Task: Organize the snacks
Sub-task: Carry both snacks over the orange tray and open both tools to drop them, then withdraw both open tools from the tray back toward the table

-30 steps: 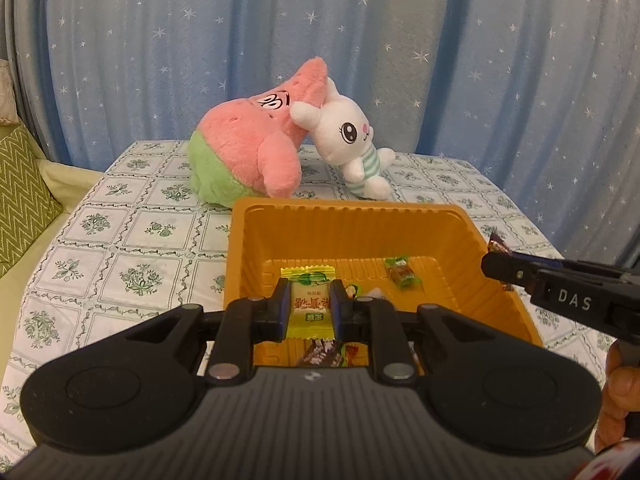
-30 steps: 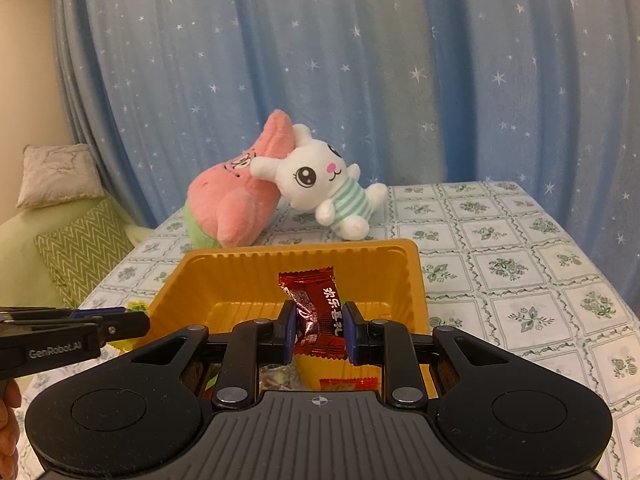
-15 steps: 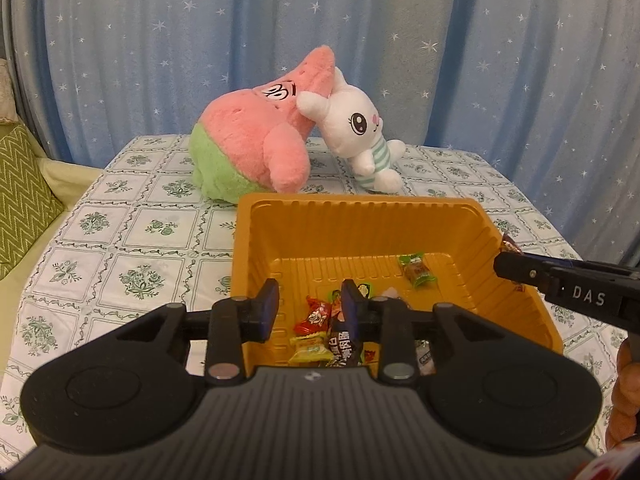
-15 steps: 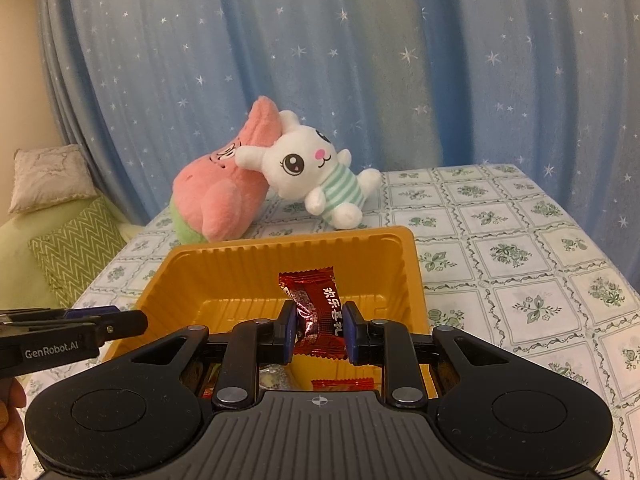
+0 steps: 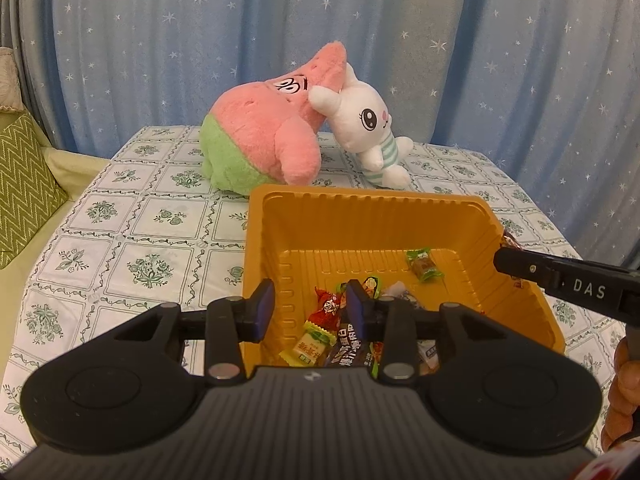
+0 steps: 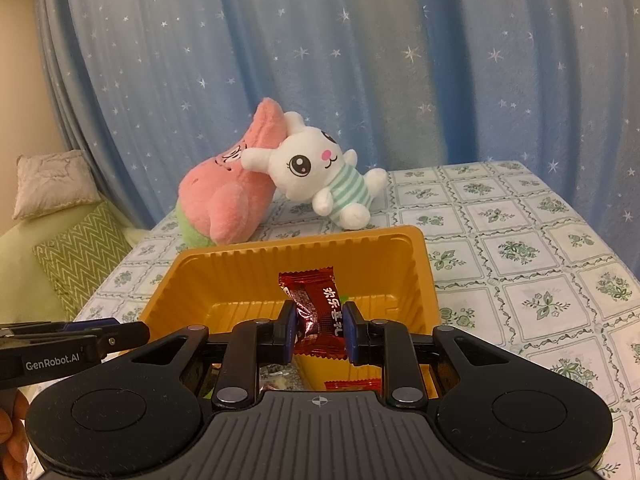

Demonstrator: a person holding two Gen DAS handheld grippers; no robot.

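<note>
Your left gripper (image 5: 310,306) hangs over the orange tray (image 5: 360,204); its jaws have just been opening and stand apart with nothing pinched between them. Below it, a yellow-green candy (image 5: 308,345) lies loose in the tray among other wrapped snacks (image 5: 422,266). Your right gripper (image 6: 319,330) is clenched on a red candy wrapper (image 6: 316,312), held upright above the tray's near edge. The tray sits on the green-patterned tablecloth (image 6: 520,248). Beyond it, a pink star plush (image 5: 272,136) and a white bunny plush (image 5: 368,128) lean together before the blue starred curtain (image 5: 440,40).
</note>
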